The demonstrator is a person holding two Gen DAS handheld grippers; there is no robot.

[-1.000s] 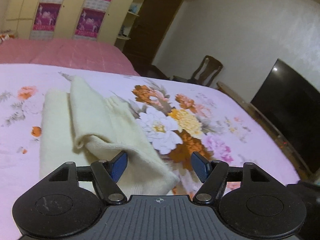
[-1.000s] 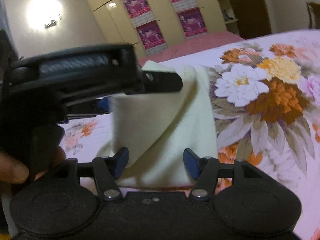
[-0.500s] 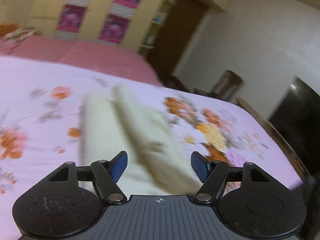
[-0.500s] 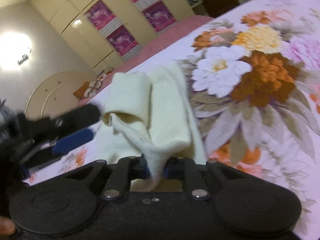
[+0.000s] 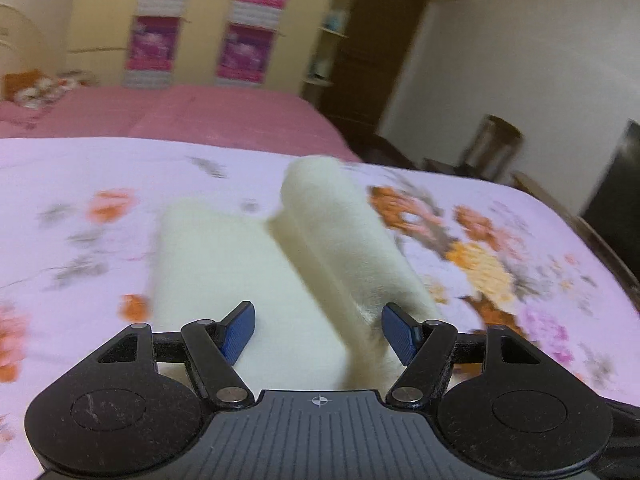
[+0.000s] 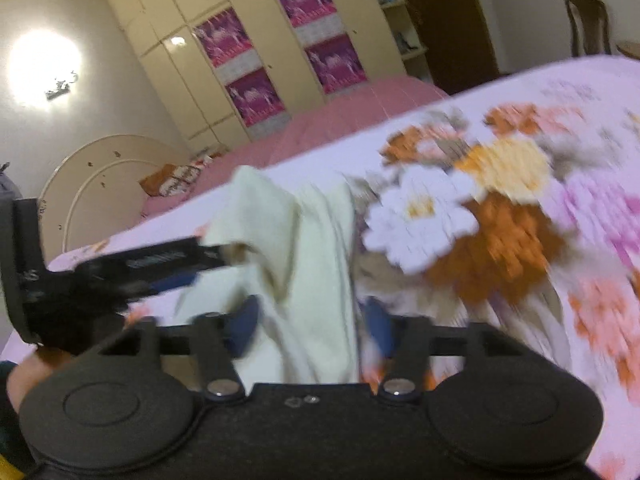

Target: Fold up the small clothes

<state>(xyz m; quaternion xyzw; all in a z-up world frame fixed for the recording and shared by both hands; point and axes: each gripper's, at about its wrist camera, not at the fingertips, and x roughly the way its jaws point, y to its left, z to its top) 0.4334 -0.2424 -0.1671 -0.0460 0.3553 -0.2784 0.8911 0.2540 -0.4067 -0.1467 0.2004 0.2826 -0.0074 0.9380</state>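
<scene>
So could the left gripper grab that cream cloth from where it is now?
Probably yes. The left gripper is open, the cream cloth lies on the floral bedspread right ahead between its fingers, and nothing blocks it. The blur hides the exact gap.

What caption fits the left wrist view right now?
Open left hand-held gripper over a partly folded cream garment on the floral bedsheet.

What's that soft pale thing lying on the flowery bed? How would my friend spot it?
Look at the big bed with the pale purple flowered sheet, in front of the pink bedspread. In the middle of that sheet, left of the big orange and white flowers, lies a small cream garment, partly folded with one side raised. It is the only plain, fuzzy, pattern-free thing there.
</scene>
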